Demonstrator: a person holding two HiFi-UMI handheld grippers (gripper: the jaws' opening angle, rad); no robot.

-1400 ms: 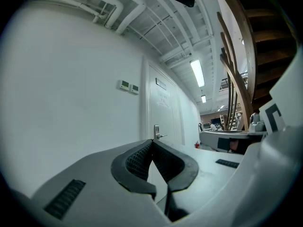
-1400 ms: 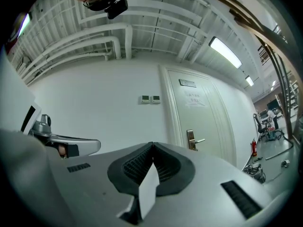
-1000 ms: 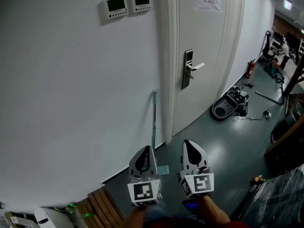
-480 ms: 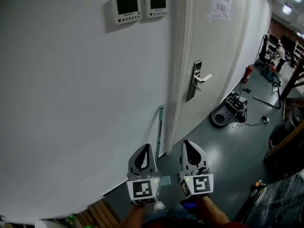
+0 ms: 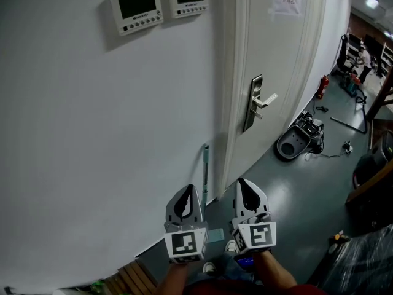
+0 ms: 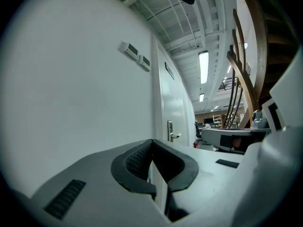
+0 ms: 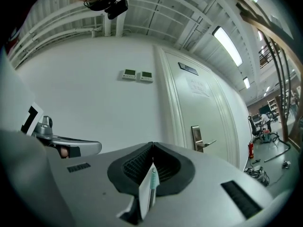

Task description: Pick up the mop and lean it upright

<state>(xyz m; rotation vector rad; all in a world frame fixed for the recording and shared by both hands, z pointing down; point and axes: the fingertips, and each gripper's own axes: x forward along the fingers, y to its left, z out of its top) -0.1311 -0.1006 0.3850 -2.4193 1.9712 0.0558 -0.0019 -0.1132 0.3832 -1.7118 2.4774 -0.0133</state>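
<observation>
The mop stands upright with its pale teal handle leaning against the white wall beside the door frame, and its flat head is on the grey floor. My left gripper is shut and empty, held low just left of the handle and short of it. My right gripper is shut too, to the right of the mop. In the right gripper view the mop handle shows beyond the closed jaws, not between them. The left gripper view has closed tips facing the wall and door.
A white door with a lever handle is right of the mop. Two wall control panels hang above. A dark round machine and cables lie on the floor to the right, with a red extinguisher beyond. Wooden slats are at lower left.
The head view has swung and drawn nearer the wall; the panels and door sit differently in frame. The mop stays leaning on the wall. Both grippers stay shut in front of me.
</observation>
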